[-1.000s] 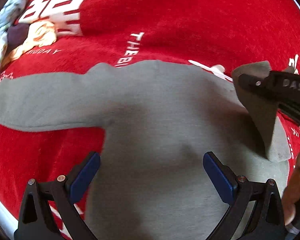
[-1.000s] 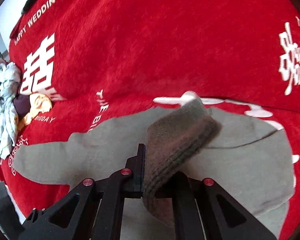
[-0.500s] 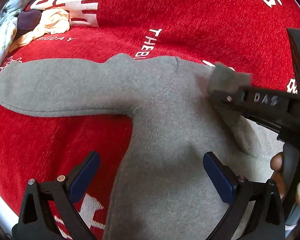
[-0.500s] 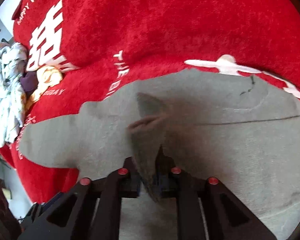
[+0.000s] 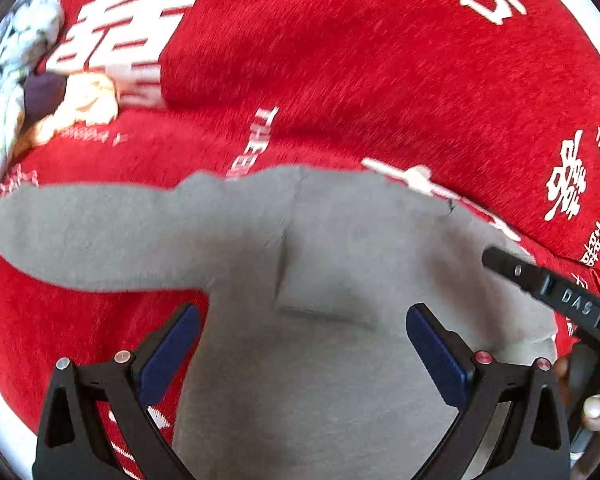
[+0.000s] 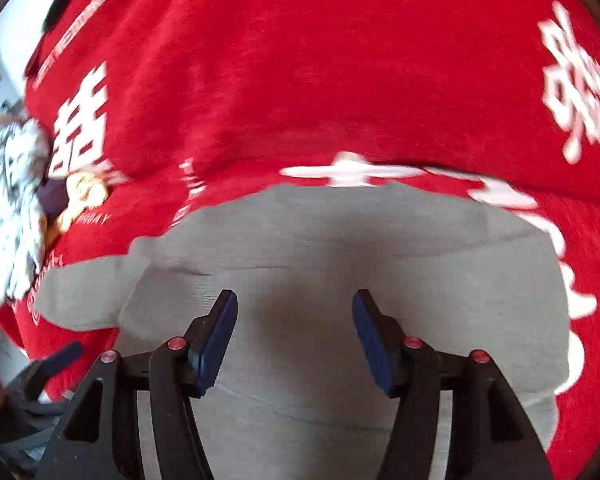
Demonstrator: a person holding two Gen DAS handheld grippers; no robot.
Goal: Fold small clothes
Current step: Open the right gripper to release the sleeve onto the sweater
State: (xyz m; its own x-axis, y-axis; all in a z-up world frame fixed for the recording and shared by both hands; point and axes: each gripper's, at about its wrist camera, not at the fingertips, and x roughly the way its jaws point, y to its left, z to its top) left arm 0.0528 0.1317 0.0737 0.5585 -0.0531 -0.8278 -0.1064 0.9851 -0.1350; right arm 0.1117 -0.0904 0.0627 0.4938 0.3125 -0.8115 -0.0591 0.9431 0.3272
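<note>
Red cloth (image 5: 380, 80) with white lettering (image 5: 128, 36)

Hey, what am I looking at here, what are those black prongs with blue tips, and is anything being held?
No robot here: a person holds a hand-held gripper in each hand, each with a wide-angle camera looking along its fingers. One picture is from the left hand-held gripper, the other from the right hand-held gripper. On a red blanket lies a grey sweater, one sleeve folded across it. A clothes pile sits at the left edge. Nothing is held: both stand open, and the right one's jaws have just been opening, with nothing between them.
</note>
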